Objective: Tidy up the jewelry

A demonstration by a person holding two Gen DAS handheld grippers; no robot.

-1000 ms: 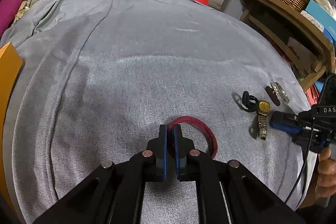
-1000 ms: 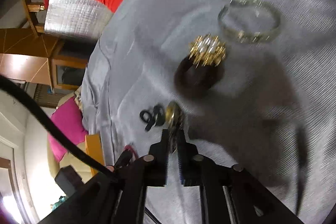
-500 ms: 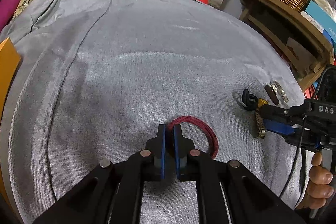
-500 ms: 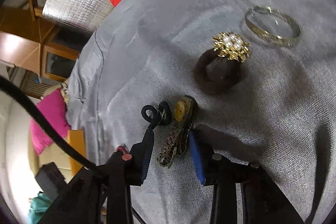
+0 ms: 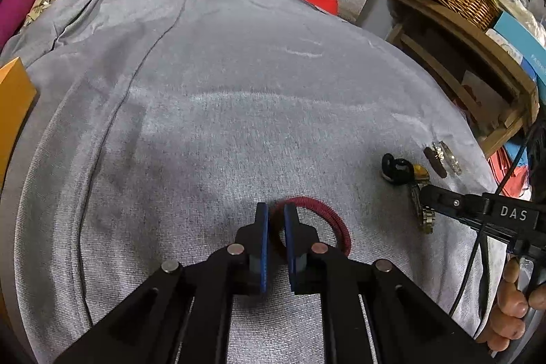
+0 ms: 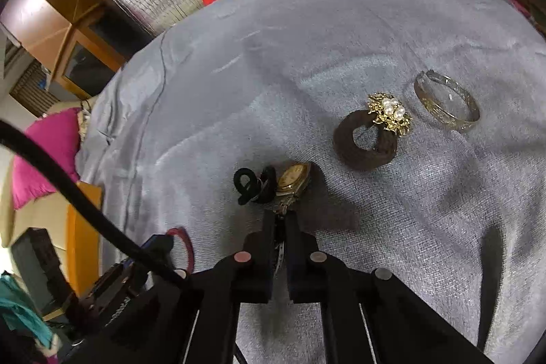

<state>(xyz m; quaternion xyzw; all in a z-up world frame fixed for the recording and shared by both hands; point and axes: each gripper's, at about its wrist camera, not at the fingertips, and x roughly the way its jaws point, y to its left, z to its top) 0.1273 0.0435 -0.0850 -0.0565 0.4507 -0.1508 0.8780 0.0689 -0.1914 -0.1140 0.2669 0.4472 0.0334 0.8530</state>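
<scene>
R tongs (image 6: 280,224) clenched on watch (image 6: 292,181) band, frame centre; L tongs (image 5: 276,220) grip red cord bracelet (image 5: 324,217). Step: pickup. Next: lift watch clear w/o snagging black tie (image 6: 250,185)

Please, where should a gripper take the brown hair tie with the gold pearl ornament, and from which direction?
Probably on the plain brown band of the brown hair tie, on the arc opposite the gold pearl ornament. It lies flat on the grey cloth, so come from above, one finger in the open centre and one outside. The ornament is lumpy and would likely slip.
</scene>
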